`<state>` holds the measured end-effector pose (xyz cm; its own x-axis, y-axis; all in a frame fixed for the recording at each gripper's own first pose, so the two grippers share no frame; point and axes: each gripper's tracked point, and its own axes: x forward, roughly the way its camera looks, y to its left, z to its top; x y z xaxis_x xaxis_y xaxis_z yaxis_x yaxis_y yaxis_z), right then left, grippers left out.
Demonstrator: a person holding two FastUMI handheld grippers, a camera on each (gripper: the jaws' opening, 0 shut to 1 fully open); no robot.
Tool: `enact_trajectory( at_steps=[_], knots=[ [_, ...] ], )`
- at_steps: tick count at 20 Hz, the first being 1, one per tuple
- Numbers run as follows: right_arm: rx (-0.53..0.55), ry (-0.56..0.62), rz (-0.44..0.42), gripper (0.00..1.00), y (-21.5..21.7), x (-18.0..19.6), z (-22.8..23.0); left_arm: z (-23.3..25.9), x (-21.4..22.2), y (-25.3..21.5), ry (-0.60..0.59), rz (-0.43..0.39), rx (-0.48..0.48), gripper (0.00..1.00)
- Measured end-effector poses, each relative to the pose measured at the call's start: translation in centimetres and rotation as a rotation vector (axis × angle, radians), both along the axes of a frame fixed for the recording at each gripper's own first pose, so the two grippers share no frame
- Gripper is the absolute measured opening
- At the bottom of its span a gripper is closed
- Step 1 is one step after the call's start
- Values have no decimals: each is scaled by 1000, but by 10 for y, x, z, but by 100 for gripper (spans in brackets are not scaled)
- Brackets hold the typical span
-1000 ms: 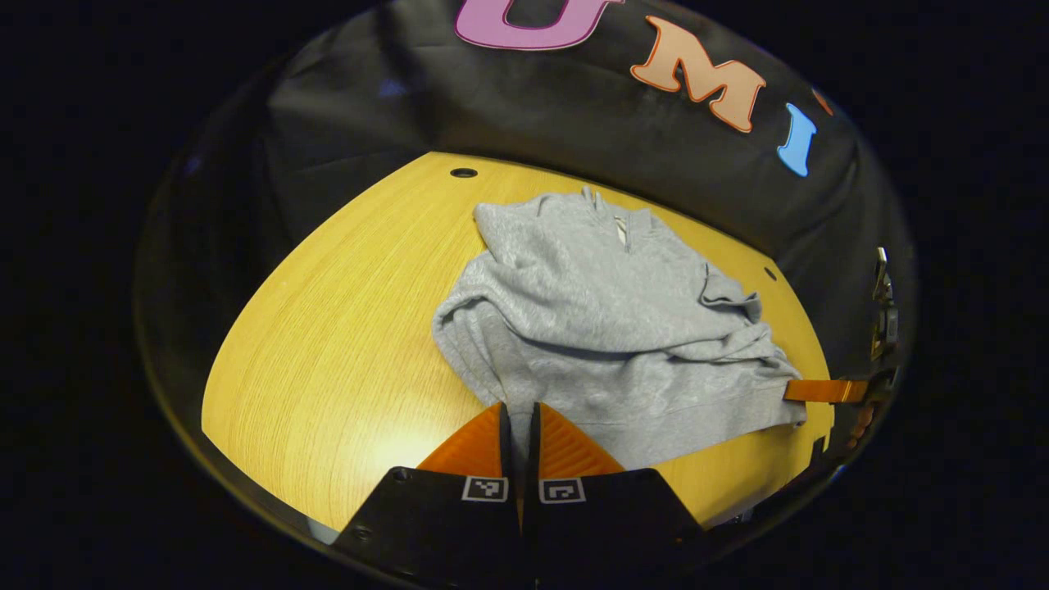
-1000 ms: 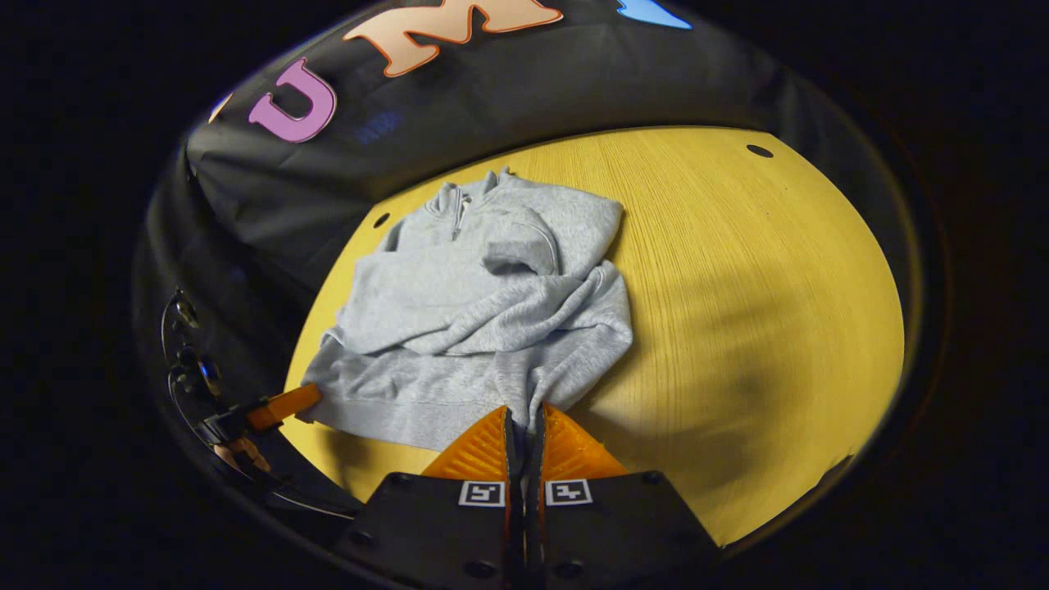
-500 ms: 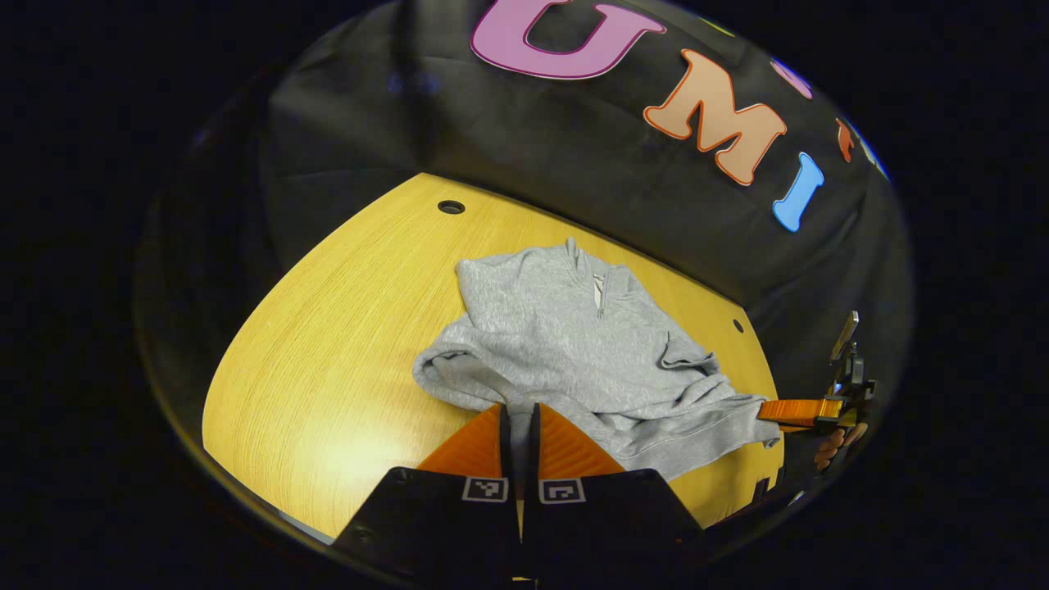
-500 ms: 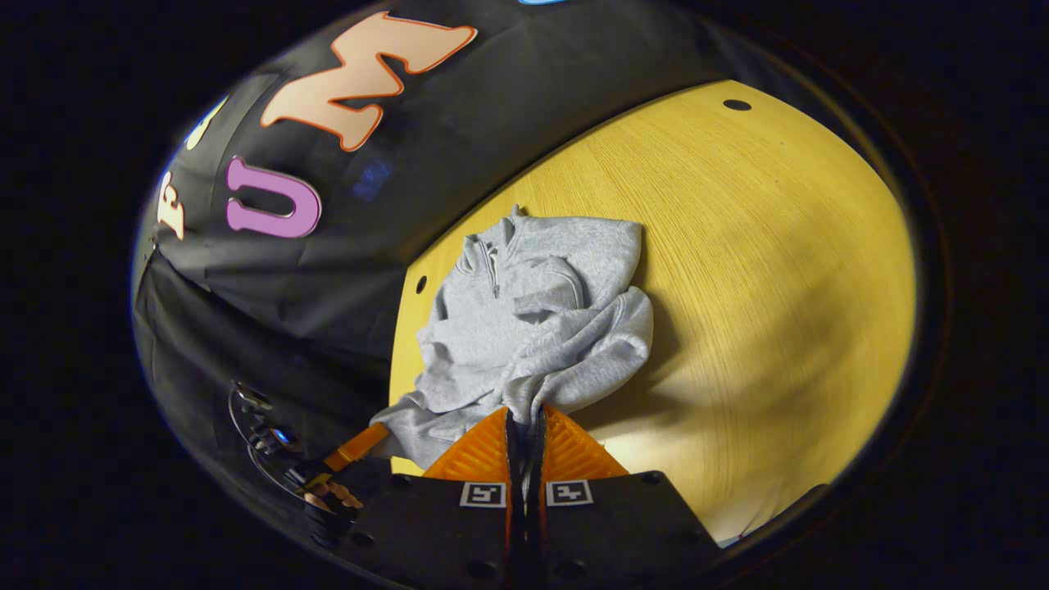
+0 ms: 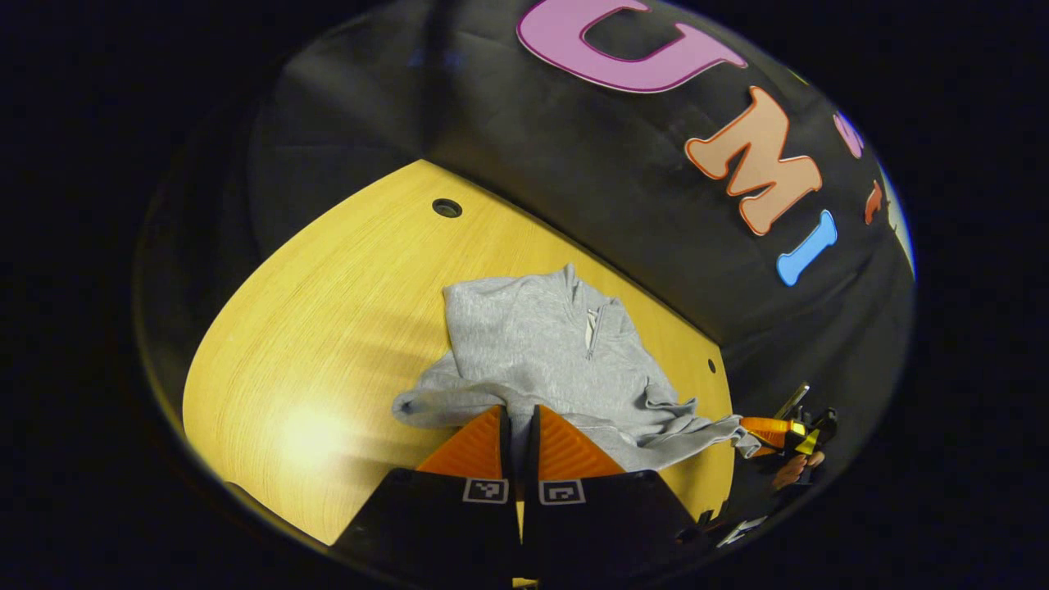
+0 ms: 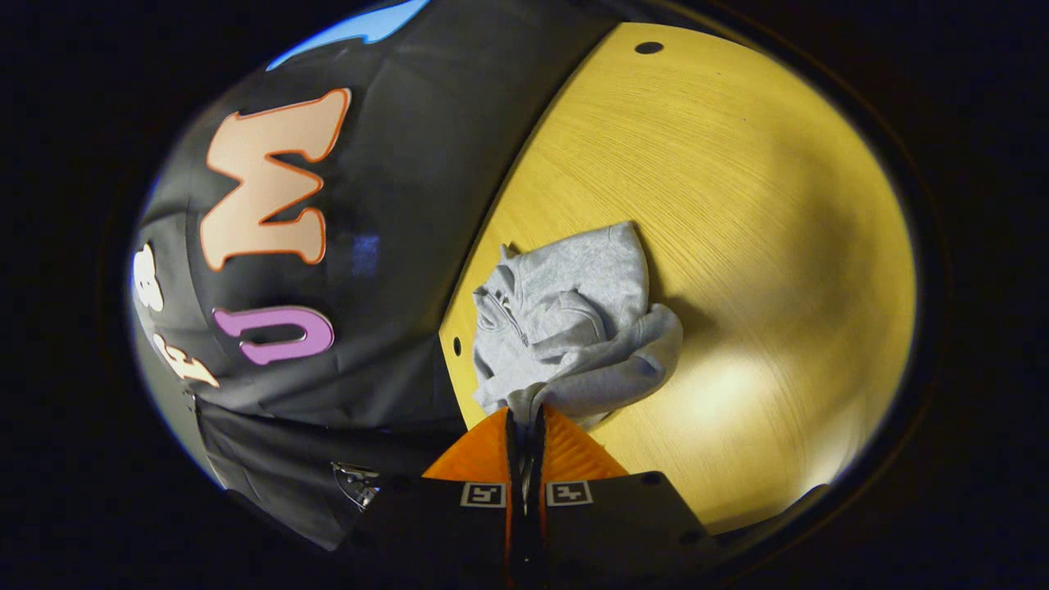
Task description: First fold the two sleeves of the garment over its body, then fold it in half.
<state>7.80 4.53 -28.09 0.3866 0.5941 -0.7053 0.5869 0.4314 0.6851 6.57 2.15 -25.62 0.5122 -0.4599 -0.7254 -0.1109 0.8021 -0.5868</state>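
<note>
At the bottom of the left gripper view, the left gripper (image 5: 518,426) has its fingers clenched on the hem of the grey fleece sweatshirt with a short zip collar (image 5: 557,352). In the right gripper view, the right gripper (image 6: 524,426) pinches the other hem corner in the same way. The hem is raised off the yellow wooden counter (image 5: 328,328), while the collar part rests on it near the far edge. The sleeves seem already folded over the body, so the half fold is probably in hand. The next move calls for carrying both corners evenly toward the collar and lowering them there.
</note>
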Motion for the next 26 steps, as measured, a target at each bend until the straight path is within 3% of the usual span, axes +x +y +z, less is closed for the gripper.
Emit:
enact_trajectory(
  at_steps=[5,14,17,20,21,23,26],
  knots=[
    [29,119,-112,4,-1,23,-43,-30,31,-10,87,-4,-46,0],
    [-42,134,-172,7,0,52,-84,-80,58,-18,181,-22,-1,2],
    [-95,68,-207,28,-7,69,-76,-68,78,-7,75,-20,89,29],
    [-170,-56,-167,71,-13,81,-55,-41,94,1,-58,-41,189,78],
    [-223,-109,-140,85,-16,85,-50,-31,98,1,-95,-43,211,88],
    [-331,-193,-94,97,-24,89,-37,-10,101,0,-157,-40,240,94],
    [-404,-295,-81,97,-30,91,-10,23,102,-2,-253,-11,261,94]
  ],
)
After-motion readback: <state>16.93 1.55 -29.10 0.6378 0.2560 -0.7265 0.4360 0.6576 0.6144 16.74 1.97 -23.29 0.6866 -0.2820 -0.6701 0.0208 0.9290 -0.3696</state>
